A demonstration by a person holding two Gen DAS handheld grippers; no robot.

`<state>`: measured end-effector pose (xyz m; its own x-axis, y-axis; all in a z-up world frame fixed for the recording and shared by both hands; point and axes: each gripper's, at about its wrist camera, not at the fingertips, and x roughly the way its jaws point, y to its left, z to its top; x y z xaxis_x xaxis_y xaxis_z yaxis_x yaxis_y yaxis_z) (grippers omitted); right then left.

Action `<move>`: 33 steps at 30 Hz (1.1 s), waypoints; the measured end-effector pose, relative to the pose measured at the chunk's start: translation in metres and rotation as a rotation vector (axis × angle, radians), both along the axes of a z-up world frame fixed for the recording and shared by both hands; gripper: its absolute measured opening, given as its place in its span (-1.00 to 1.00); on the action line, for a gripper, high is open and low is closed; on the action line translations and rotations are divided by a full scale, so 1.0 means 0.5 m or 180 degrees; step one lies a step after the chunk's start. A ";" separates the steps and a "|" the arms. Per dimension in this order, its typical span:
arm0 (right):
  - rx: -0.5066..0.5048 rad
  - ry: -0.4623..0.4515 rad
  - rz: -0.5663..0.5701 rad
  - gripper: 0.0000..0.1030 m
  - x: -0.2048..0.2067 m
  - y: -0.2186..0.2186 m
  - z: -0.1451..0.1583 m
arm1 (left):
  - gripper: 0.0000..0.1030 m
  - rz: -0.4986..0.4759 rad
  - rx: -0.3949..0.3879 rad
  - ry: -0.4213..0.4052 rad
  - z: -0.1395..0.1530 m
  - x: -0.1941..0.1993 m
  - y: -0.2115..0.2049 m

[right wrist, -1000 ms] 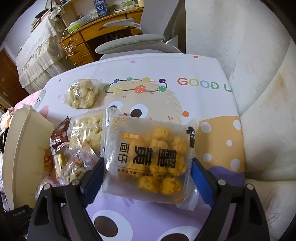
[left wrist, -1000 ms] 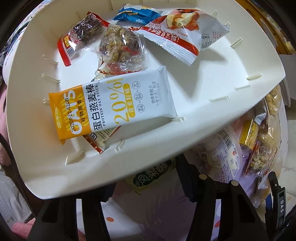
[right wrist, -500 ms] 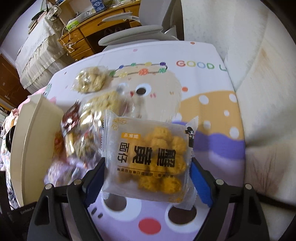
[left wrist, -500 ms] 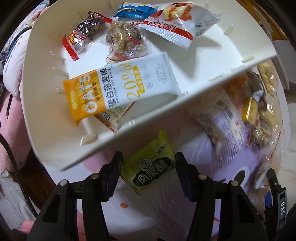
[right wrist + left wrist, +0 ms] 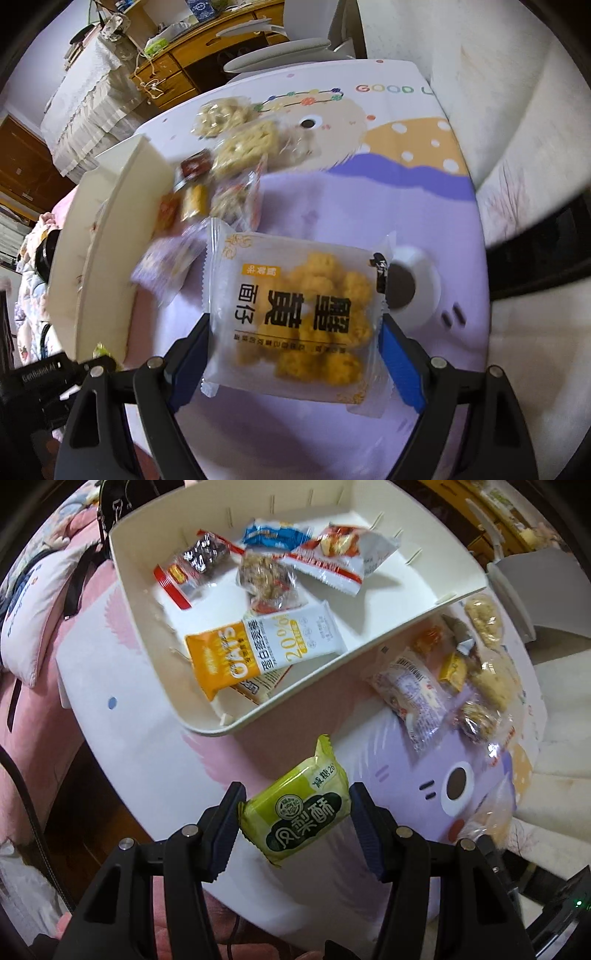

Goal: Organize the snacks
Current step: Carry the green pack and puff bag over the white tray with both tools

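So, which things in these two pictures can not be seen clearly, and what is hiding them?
- Left wrist view: a packet in the tray lies under the oat bar; only a corner shows.
- Left wrist view: the loose snacks beside the tray are blurred and overlap.
- Right wrist view: the packets by the tray are smeared; their labels are unreadable.
- Right wrist view: the left gripper is mostly cut off at the edge.

Glossy plastic wrappers [image 5: 295,812], matt smooth cream plastic tray [image 5: 317,679], printed cloth tablecloth [image 5: 369,192].

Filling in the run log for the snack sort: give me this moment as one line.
left tongs: shut on green pastry packet | right tongs: shut on clear yellow-puff packet | both lifted off table | white bin: five-plus snacks inside
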<state>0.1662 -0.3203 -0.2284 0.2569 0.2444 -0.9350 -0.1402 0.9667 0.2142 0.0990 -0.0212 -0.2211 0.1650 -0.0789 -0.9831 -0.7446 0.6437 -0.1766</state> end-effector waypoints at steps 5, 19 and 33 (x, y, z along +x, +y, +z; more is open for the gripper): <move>0.0086 -0.0005 0.0066 0.67 -0.058 0.021 0.020 | 0.09 -0.0202 -0.0012 -0.0037 0.025 -0.014 0.017; 0.0245 -0.0067 0.0249 0.67 -0.156 0.101 0.075 | 0.09 -0.0732 0.0013 -0.0558 0.148 0.001 0.103; 0.0340 -0.0350 -0.0026 0.68 -0.172 0.288 0.123 | 0.10 -0.1460 -0.0044 -0.0588 0.193 0.061 0.289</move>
<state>0.0801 -0.1765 -0.1670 0.3588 0.3385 -0.8699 -0.1606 0.9404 0.2996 0.1294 0.1236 -0.1247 0.2815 -0.1969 -0.9391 -0.3407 0.8944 -0.2897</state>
